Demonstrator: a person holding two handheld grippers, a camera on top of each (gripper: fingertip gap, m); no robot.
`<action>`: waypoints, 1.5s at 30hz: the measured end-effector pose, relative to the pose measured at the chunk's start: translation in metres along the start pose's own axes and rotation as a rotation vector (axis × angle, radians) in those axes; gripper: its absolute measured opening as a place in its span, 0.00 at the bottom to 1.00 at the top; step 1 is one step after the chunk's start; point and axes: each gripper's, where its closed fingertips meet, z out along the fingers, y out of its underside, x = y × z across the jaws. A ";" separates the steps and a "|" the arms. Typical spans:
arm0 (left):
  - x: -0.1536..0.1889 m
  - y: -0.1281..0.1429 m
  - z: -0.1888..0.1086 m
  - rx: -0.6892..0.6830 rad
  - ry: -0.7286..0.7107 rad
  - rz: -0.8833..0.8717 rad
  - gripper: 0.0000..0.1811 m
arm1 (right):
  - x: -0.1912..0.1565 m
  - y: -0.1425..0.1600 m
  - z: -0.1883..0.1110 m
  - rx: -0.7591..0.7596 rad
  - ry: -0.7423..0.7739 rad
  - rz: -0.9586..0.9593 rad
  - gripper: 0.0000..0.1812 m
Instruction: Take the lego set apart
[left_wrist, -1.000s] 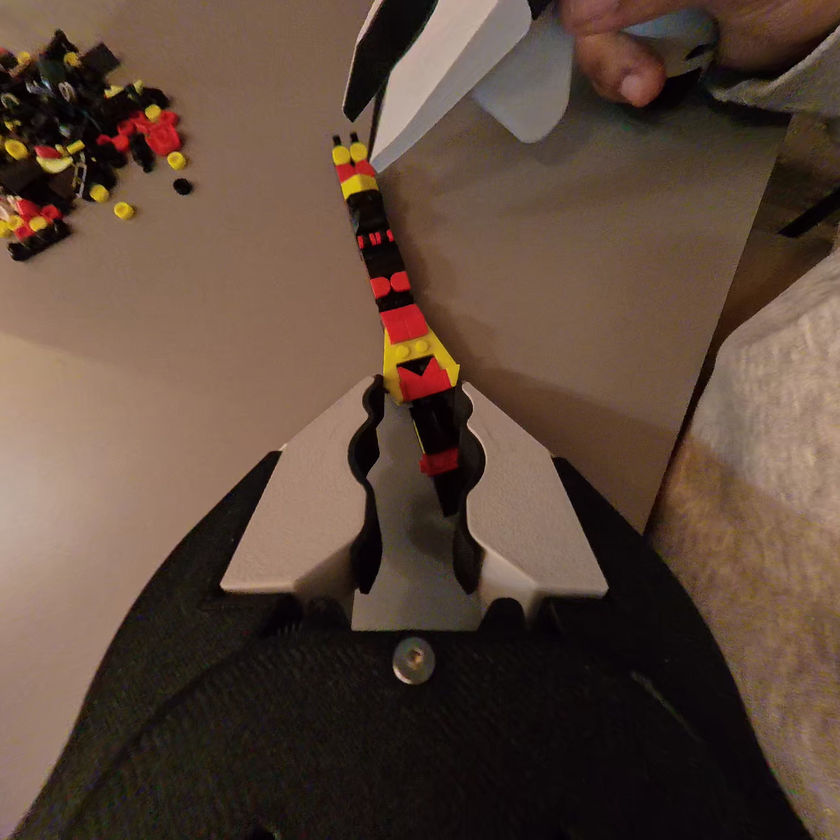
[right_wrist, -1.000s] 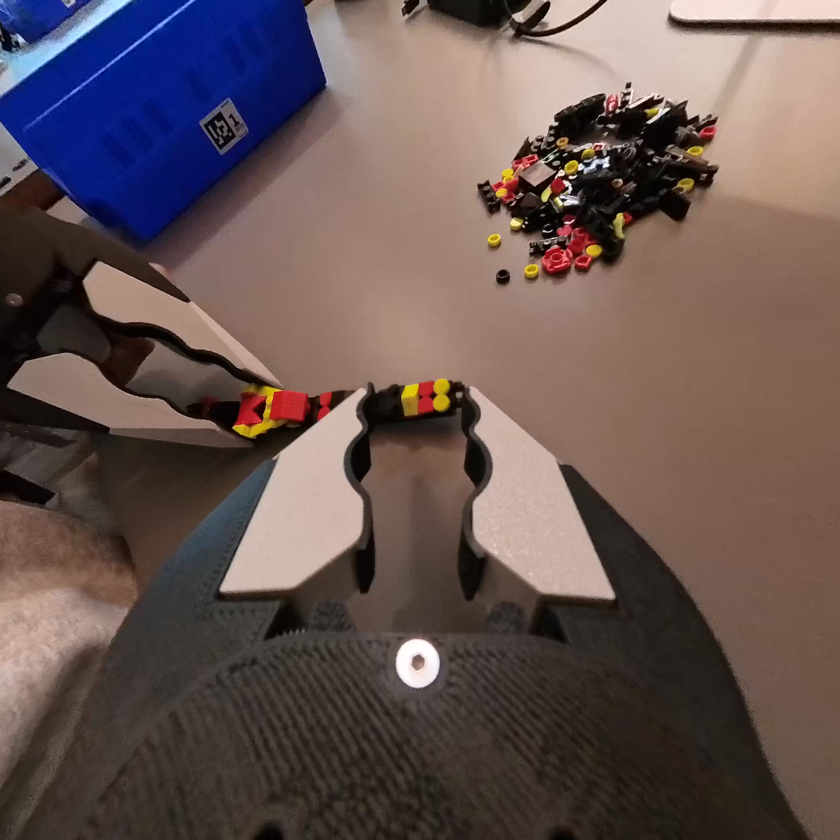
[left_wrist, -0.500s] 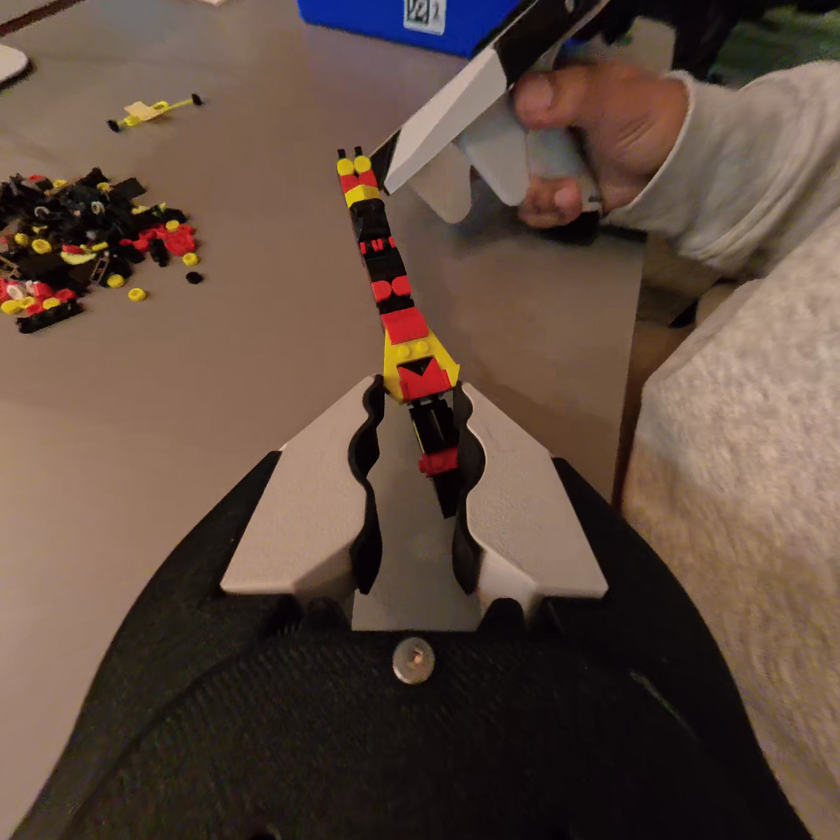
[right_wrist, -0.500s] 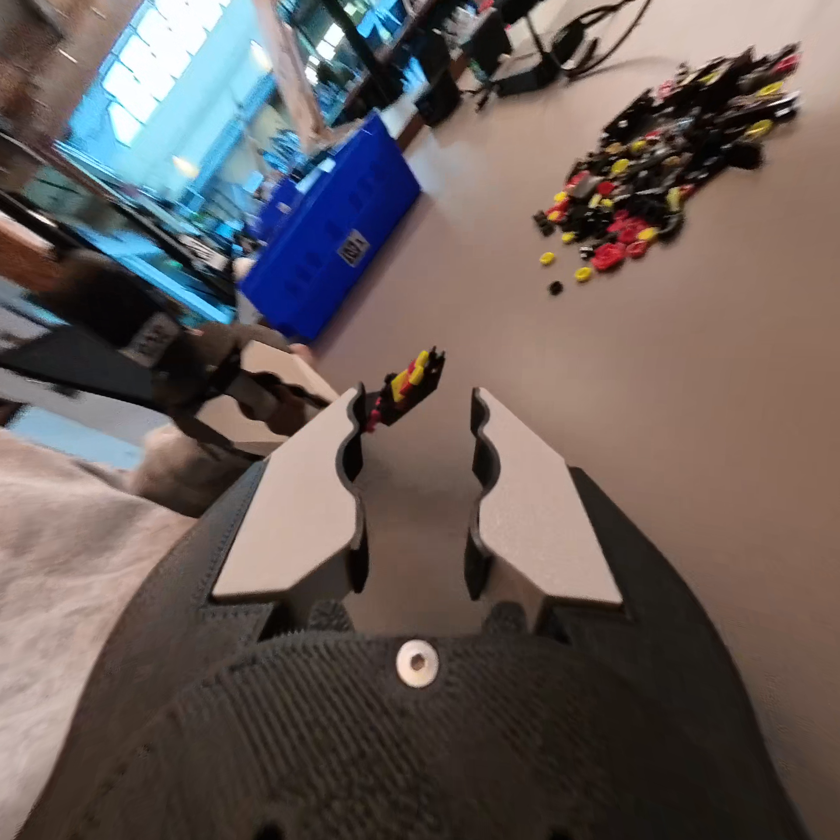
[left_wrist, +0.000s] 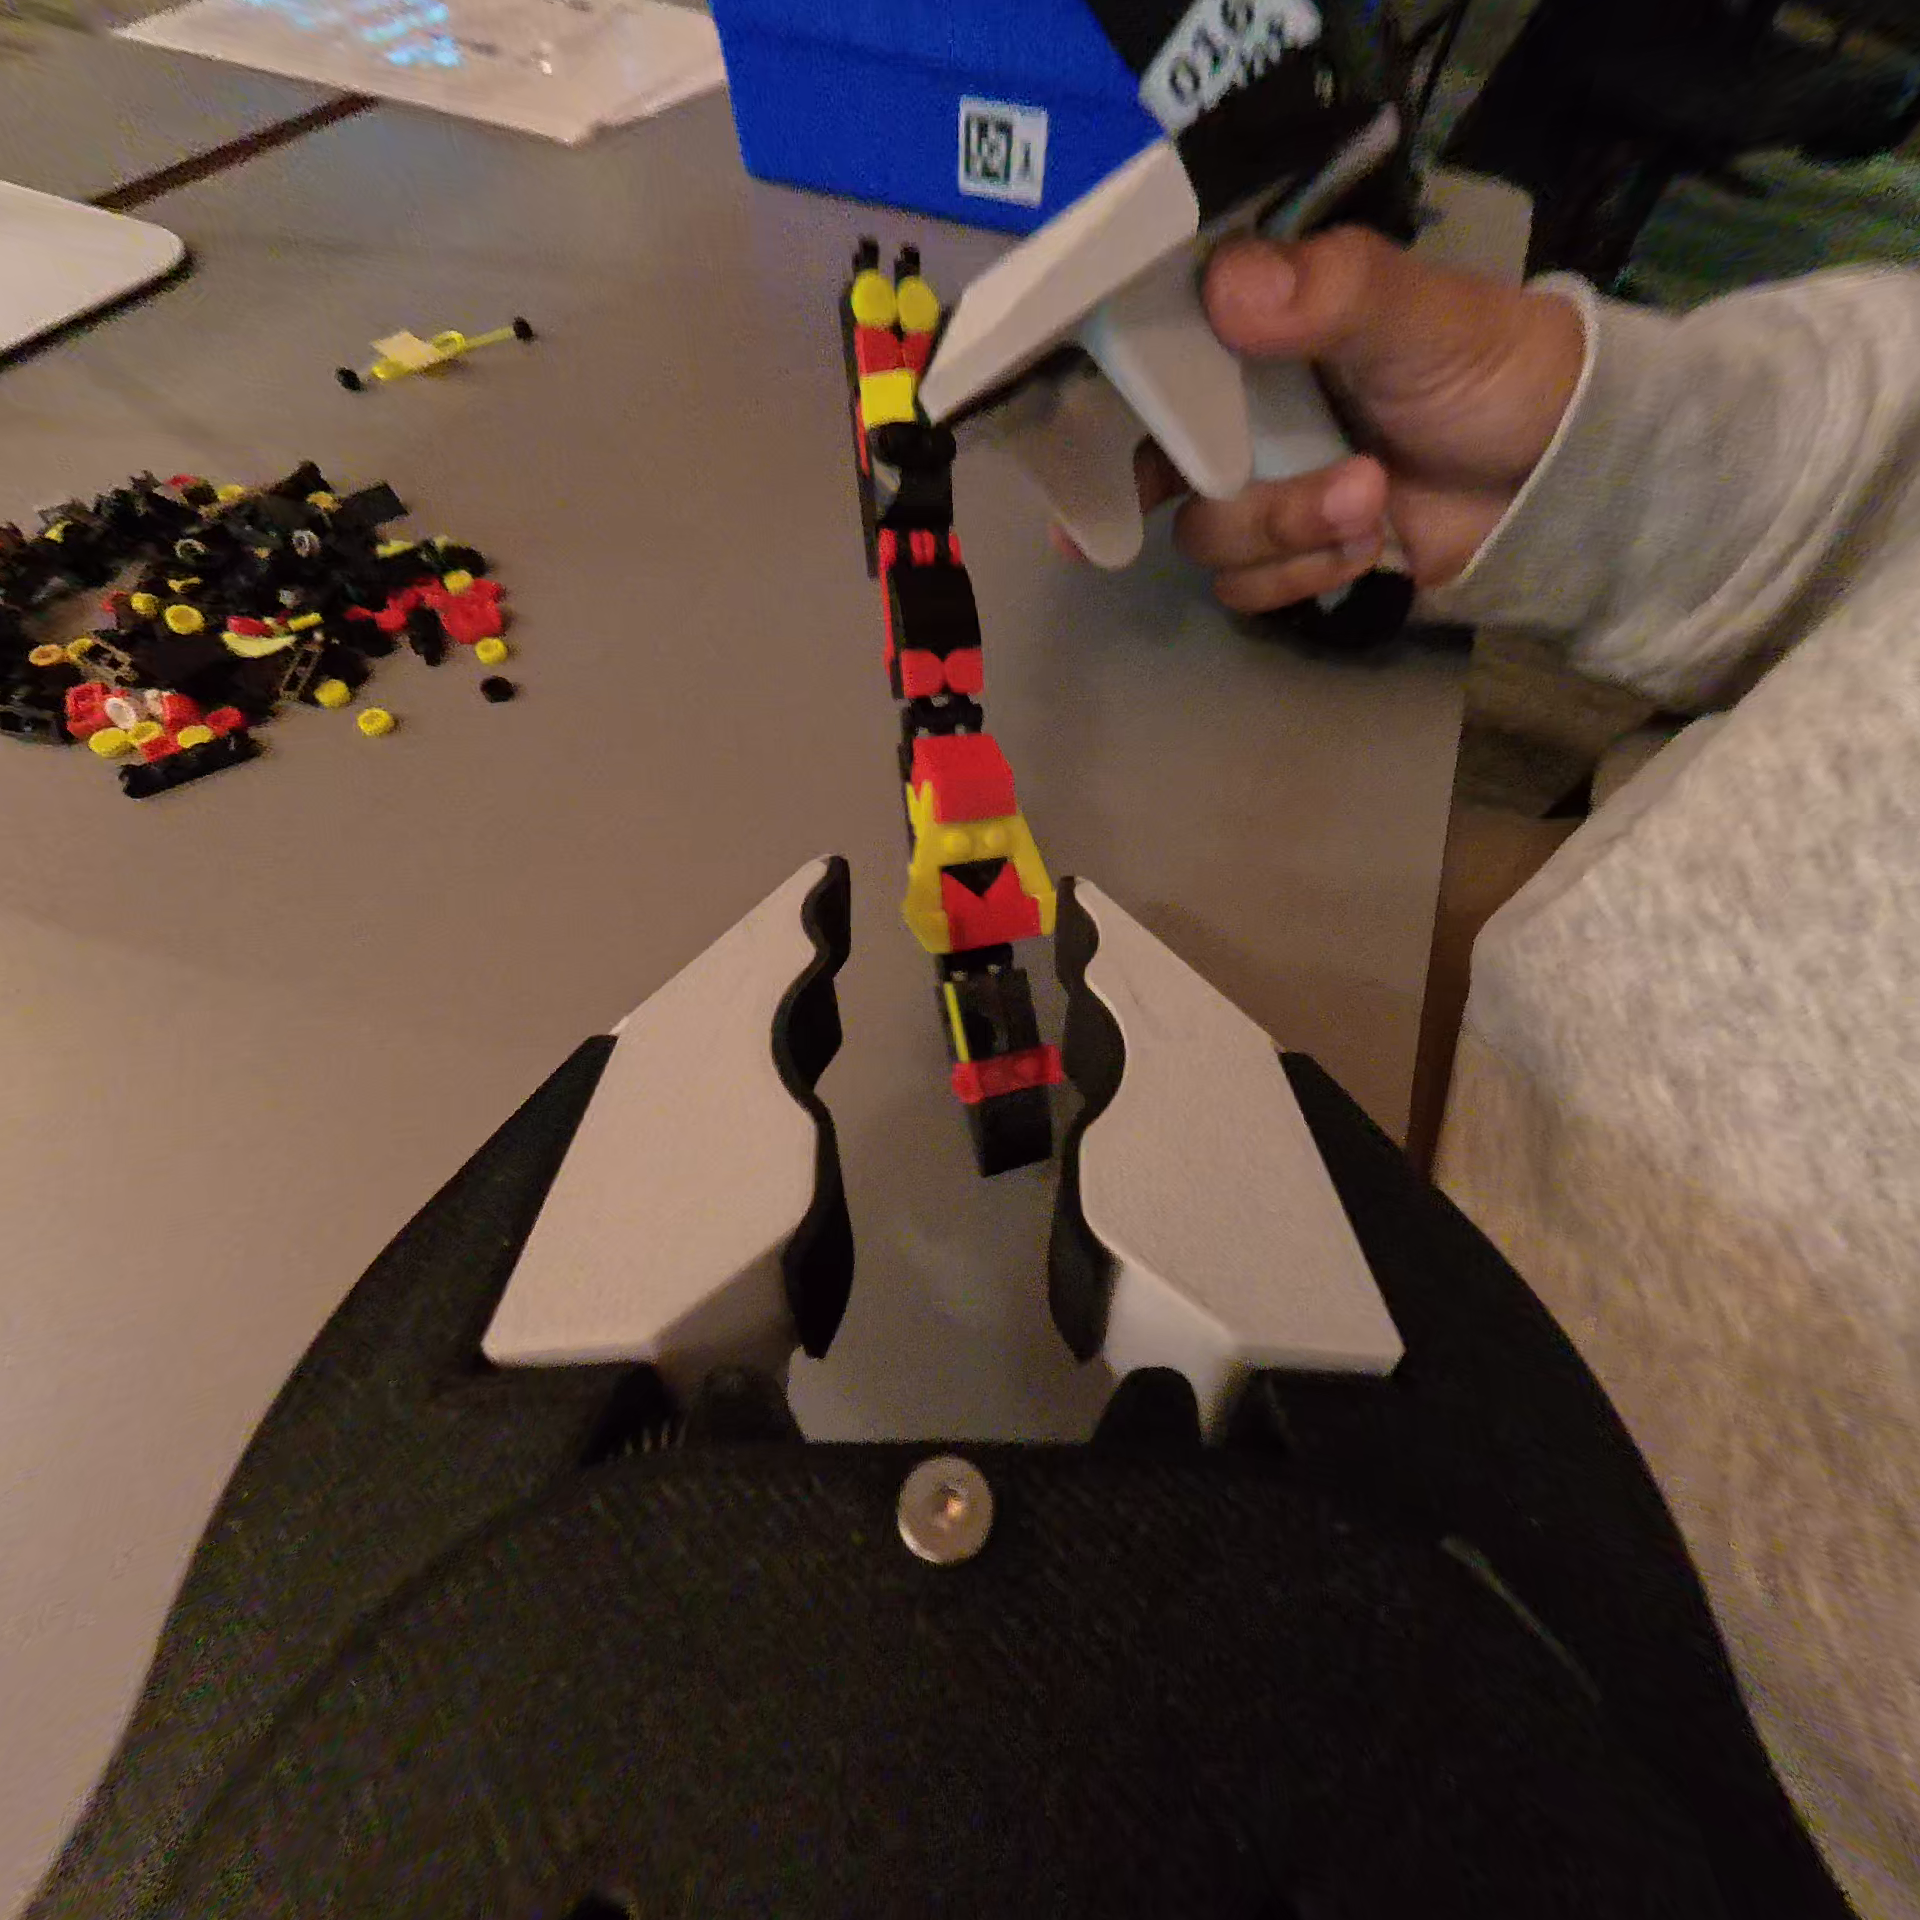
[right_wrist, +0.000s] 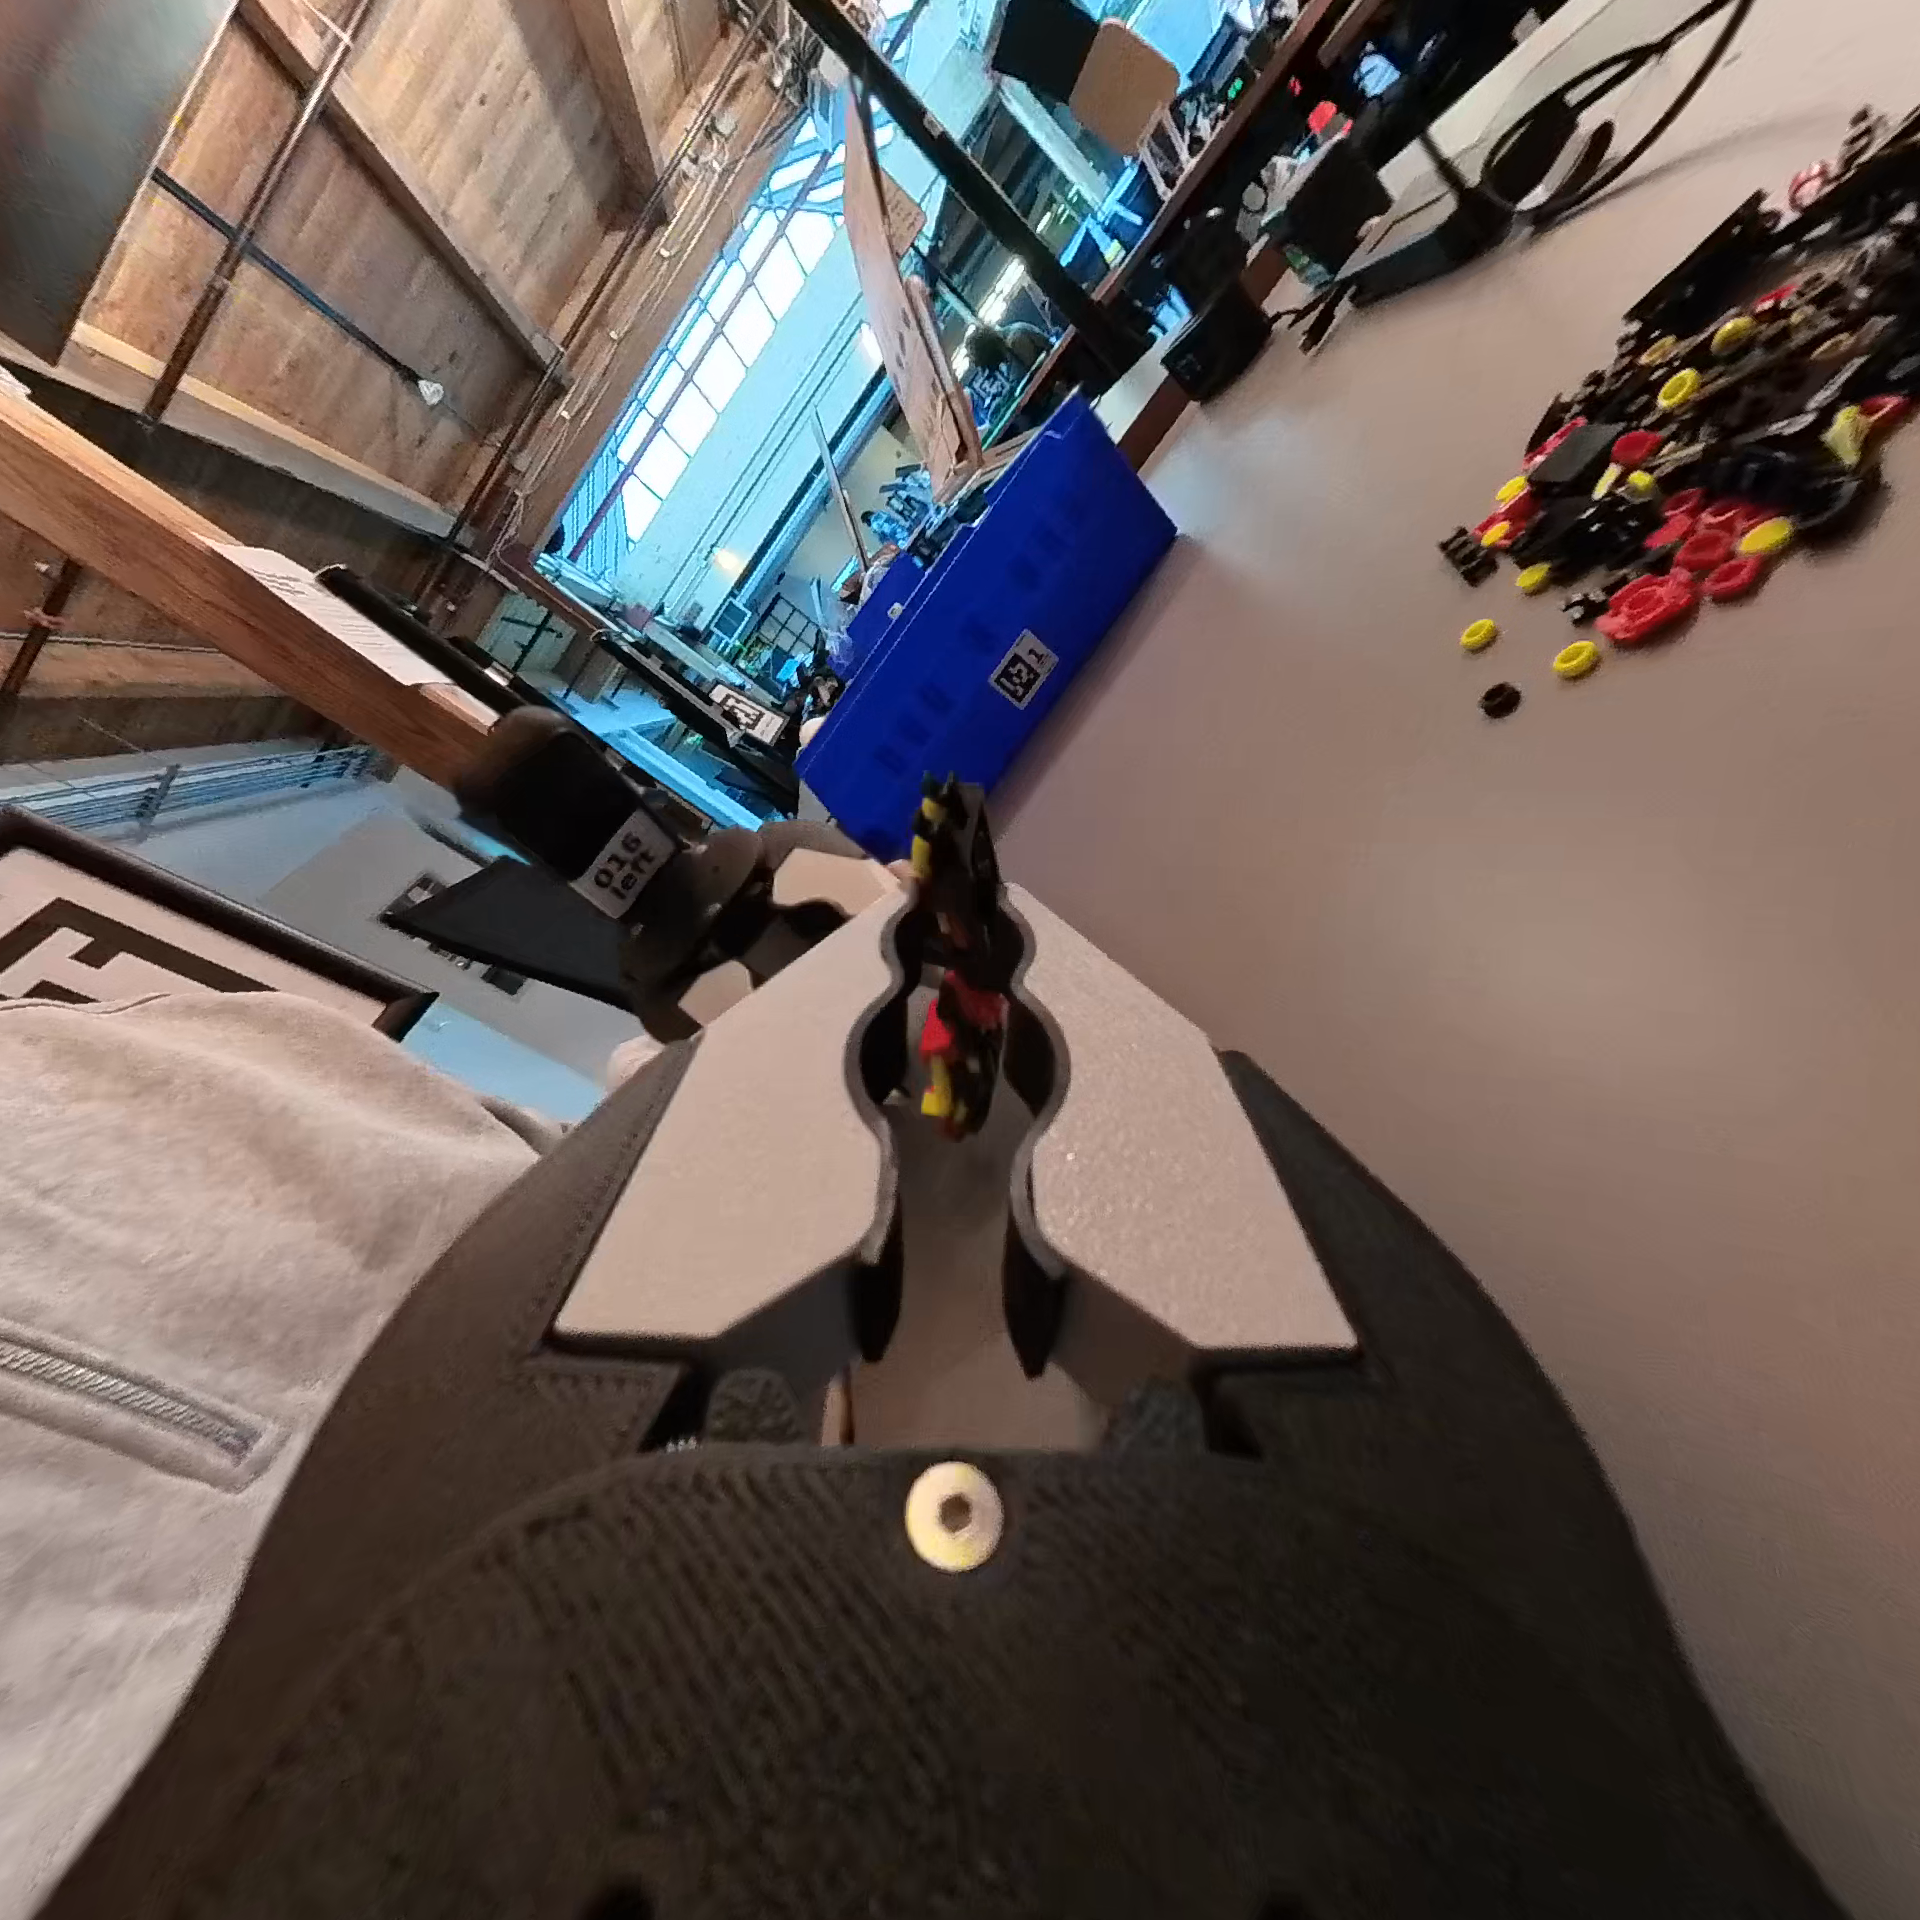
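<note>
A long, thin strip of red, yellow and black lego (left_wrist: 930, 623) hangs in the air above the grey table (left_wrist: 623, 935). My right gripper (left_wrist: 940, 400), held in a hand (left_wrist: 1403, 416), is shut on its far end. In the right wrist view the strip (right_wrist: 951, 852) passes between the nearly closed tips of that gripper (right_wrist: 951, 914). My left gripper (left_wrist: 954, 873) is open around the strip's near end. The strip lies close against the right finger, with a gap on the left side.
A pile of loose lego pieces (left_wrist: 229, 613) lies on the table to the left; it also shows in the right wrist view (right_wrist: 1714, 468). A blue bin (left_wrist: 883, 104) stands at the back. A small yellow assembly (left_wrist: 436, 348) lies apart. The table edge (left_wrist: 1444, 831) and a grey sleeve (left_wrist: 1714, 1039) are on the right.
My right gripper rolled onto its side and closed on the strip's far end. My left gripper's fingers have spread a little wider. Both views have tilted up towards the room.
</note>
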 end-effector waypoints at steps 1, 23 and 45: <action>-0.001 -0.005 -0.003 0.032 0.010 -0.020 0.21 | 0.000 0.000 0.001 0.009 0.009 -0.008 0.05; -0.026 -0.033 0.020 0.067 0.010 -0.161 0.09 | 0.004 0.002 0.016 0.067 0.101 -0.081 0.08; -0.032 -0.028 0.023 -0.097 -0.408 0.309 0.09 | 0.005 0.010 0.025 0.023 0.227 -0.259 0.14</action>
